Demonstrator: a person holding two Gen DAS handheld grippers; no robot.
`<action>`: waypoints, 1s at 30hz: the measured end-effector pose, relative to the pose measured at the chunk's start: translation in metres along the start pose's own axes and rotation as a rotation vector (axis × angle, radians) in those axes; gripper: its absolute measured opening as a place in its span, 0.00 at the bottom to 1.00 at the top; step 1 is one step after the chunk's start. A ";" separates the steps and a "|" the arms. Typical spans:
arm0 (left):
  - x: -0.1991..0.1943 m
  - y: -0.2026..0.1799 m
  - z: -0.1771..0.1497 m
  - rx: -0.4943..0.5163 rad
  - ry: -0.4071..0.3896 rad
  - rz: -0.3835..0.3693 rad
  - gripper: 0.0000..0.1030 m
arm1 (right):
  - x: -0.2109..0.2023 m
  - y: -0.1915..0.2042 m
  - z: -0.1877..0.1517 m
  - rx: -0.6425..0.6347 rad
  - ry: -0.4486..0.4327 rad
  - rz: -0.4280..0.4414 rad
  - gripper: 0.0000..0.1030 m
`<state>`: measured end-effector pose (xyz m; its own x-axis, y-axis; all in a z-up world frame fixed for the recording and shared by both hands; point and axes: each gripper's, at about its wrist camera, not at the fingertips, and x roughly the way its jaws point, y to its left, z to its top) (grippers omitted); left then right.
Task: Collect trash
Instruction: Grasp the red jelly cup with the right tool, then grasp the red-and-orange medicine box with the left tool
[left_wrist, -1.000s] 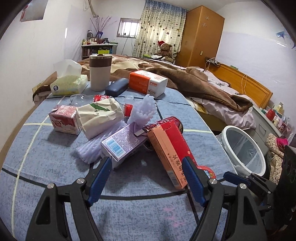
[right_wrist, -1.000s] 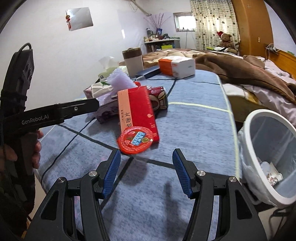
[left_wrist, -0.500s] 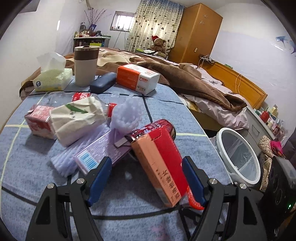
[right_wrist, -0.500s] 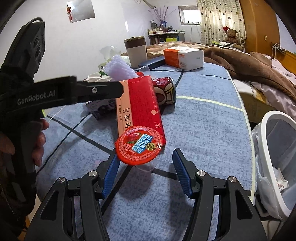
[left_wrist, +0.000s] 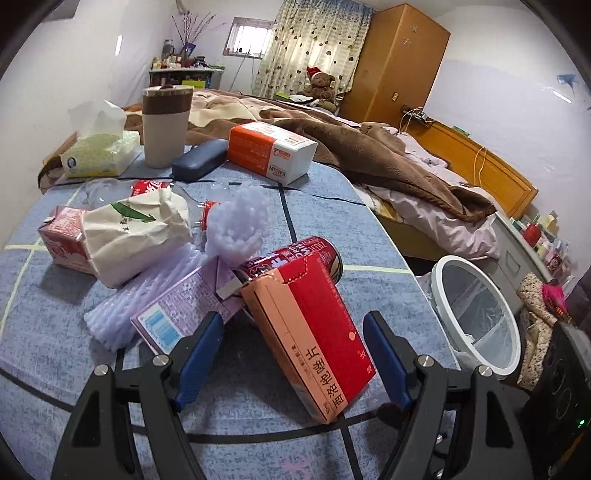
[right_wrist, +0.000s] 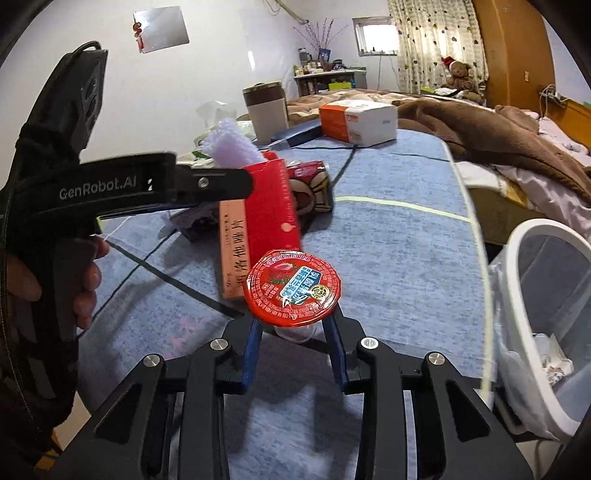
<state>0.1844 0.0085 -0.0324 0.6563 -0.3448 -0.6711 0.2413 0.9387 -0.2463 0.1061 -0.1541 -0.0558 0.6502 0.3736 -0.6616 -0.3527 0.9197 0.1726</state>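
A small clear jelly cup with a red foil lid (right_wrist: 291, 288) stands near the table's front edge. My right gripper (right_wrist: 295, 326) is closing, and its blue pads press the cup's sides just under the lid. My left gripper (left_wrist: 293, 325) is open and straddles the near end of a red-and-orange box (left_wrist: 306, 332) without touching it. A red can (left_wrist: 295, 254), a purple box (left_wrist: 181, 310), white foam netting (left_wrist: 236, 221), a cream paper bag (left_wrist: 133, 232) and a pink carton (left_wrist: 61, 236) lie behind. The white bin (right_wrist: 515, 266) stands at the right.
At the table's back stand a tumbler (left_wrist: 164, 125), a tissue pack (left_wrist: 99, 155), a dark glasses case (left_wrist: 199, 158) and an orange-white tissue block (left_wrist: 269, 151). A bed with a brown blanket (left_wrist: 388, 162) lies beyond. A hand (right_wrist: 85, 284) holds the left gripper.
The right jaws have gone from wide open to closed on the jelly cup. The left gripper has moved forward, so the red-and-orange box now lies between its fingers.
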 end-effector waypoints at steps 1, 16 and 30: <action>0.000 -0.002 -0.001 0.007 0.001 0.003 0.77 | -0.002 -0.002 -0.001 0.000 -0.003 -0.010 0.32; 0.036 -0.008 -0.007 -0.042 0.074 0.019 0.77 | -0.006 -0.031 0.007 0.065 -0.039 -0.066 0.32; 0.039 -0.021 -0.010 -0.017 0.087 0.000 0.37 | -0.006 -0.039 0.010 0.070 -0.044 -0.085 0.32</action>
<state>0.1974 -0.0249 -0.0608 0.5915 -0.3443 -0.7291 0.2288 0.9387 -0.2578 0.1223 -0.1907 -0.0514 0.7050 0.2976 -0.6438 -0.2484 0.9538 0.1688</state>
